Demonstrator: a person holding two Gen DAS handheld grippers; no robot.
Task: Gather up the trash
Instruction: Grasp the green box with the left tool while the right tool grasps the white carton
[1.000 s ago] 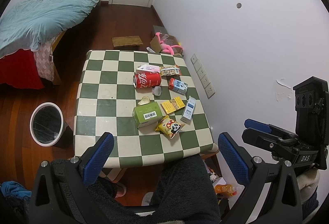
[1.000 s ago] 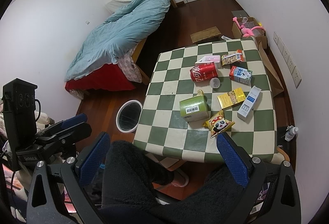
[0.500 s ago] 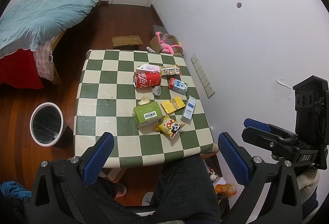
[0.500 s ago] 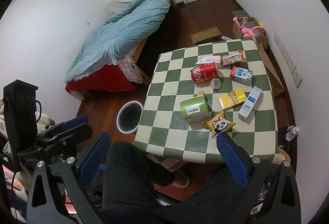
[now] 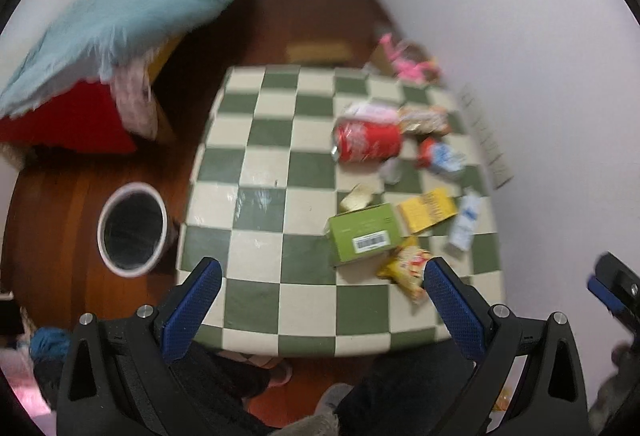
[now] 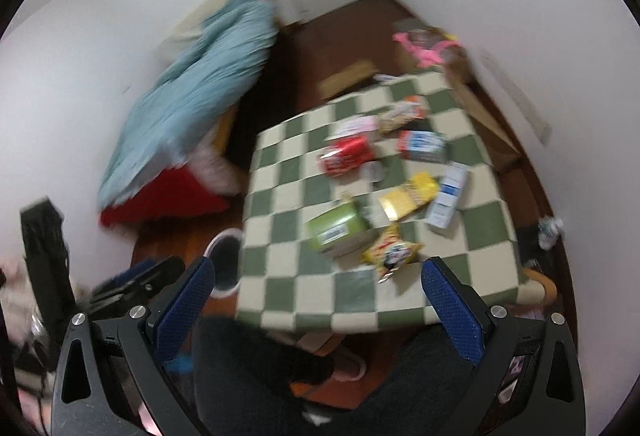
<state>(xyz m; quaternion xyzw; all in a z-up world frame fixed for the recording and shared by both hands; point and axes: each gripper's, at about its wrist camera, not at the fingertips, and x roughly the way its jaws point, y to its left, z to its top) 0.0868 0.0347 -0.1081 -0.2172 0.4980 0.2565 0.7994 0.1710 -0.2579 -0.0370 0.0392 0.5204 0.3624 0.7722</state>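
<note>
Closing in on the table: against the views of half a second ago, both wrist cameras now sit lower and nearer the green-and-cream checkered tabletop (image 5: 256, 236), and both frames are motion-blurred, so the approach looks under way.

Left gripper (image 5: 320, 300): blue-padded fingers spread wide, nothing between them. Right gripper (image 6: 316, 296): likewise wide apart and empty. Dark-trousered legs of the person show below both.

Trash, near to far, all untouched on the table's right half:
- yellow crinkled snack bag (image 5: 406, 268) at the near edge of the cluster
- green cardboard box with barcode label (image 5: 364, 234), touching the snack bag
- flat yellow packet (image 5: 428, 209) and white-and-blue slim carton (image 5: 464, 218) beside it
- red soda can lying on its side (image 5: 368, 143), blue-red small carton (image 5: 440, 155) near it
- further wrappers behind, too blurred to identify

White-rimmed round waste bin (image 5: 132, 230) stands on the wood floor just left of the table.

Judgement: collection not yet started; the snack bag or green box is the closest first pick.
</note>
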